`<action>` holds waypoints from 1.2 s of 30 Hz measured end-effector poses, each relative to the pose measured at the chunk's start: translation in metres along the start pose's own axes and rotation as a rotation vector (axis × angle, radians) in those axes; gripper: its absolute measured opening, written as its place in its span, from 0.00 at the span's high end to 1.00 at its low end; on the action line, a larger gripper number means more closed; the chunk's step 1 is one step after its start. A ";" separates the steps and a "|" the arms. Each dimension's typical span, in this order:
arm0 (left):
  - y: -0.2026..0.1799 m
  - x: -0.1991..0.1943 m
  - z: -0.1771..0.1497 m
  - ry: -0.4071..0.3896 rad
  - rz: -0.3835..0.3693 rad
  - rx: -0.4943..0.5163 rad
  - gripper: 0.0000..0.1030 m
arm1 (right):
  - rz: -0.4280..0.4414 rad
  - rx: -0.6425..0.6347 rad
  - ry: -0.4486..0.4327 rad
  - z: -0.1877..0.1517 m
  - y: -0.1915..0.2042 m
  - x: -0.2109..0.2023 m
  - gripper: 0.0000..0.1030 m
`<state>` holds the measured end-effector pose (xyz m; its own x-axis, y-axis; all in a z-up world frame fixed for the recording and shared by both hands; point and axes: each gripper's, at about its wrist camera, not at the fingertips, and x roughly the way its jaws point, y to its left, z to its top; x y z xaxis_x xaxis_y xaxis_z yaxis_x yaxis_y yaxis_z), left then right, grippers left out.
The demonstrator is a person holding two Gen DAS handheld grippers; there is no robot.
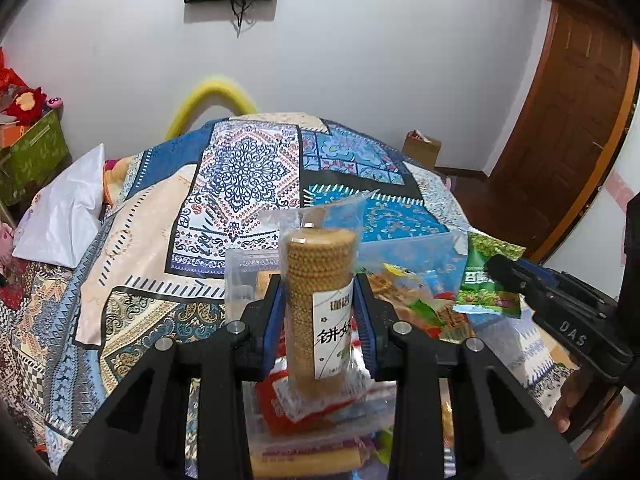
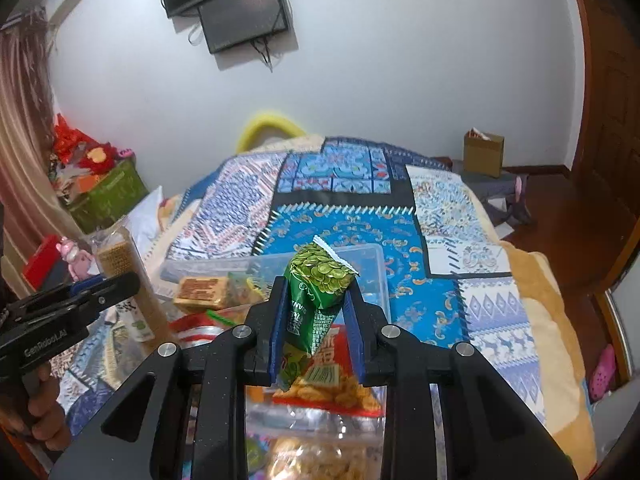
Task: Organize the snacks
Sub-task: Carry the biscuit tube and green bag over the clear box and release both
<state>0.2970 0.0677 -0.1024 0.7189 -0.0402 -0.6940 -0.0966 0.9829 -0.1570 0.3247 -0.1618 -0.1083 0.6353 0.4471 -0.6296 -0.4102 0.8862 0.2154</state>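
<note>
Over on the left side of the bed [image 1: 140, 216] we've got a white pillow [image 1: 64, 216] lying near the edge, and past it a green storage box [image 1: 32, 152] with red plush stuff piled on top. The bed is covered in a patchwork blue and cream quilt, and there's a yellow foam loop [image 1: 212, 96] sticking up behind its far edge against the white wall.

Moving in, our left gripper [image 1: 319, 292] is clamped on a biscuit sleeve [image 1: 320, 292], a clear wrapper with a tall stack of round golden biscuits and a white label. Its blue pads squeeze the sleeve from both sides and it stands upright, lifted above the pile of other snacks.

Just behind and to the right of that sits a clear plastic bin [image 2: 372, 276] on the quilt, roughly mid-bed toward the near edge. From the right wrist view we can see a wrapped brown bar [image 2: 200, 292] and some colourful packets at its left end.

Our right gripper [image 2: 316, 300] is pinched shut on a green seed packet [image 2: 316, 300], held tilted with its printed seeds end pointing up, hovering over the bin's near rim. Right below it lies a red snack bag [image 2: 332, 376], and nearer still a clear bag of pale puffed snacks [image 2: 312, 460].

Far right, a brown wooden door [image 1: 572, 112] and a small cardboard box [image 2: 484, 152] on the floor by the wall.
</note>
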 end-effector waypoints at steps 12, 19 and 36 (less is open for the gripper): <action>0.007 0.047 -0.007 0.079 0.010 -0.016 0.67 | -0.027 -0.032 0.109 -0.001 -0.006 0.045 0.76; 0.002 0.030 -0.011 0.064 0.006 0.022 0.59 | -0.042 -0.055 0.149 -0.007 -0.003 0.045 0.72; 0.009 -0.071 -0.032 -0.046 0.047 0.056 0.29 | 0.000 -0.082 0.023 -0.017 0.015 -0.048 0.44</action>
<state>0.2233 0.0734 -0.0769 0.7456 0.0129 -0.6662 -0.0928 0.9921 -0.0846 0.2768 -0.1722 -0.0873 0.6206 0.4431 -0.6470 -0.4630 0.8729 0.1538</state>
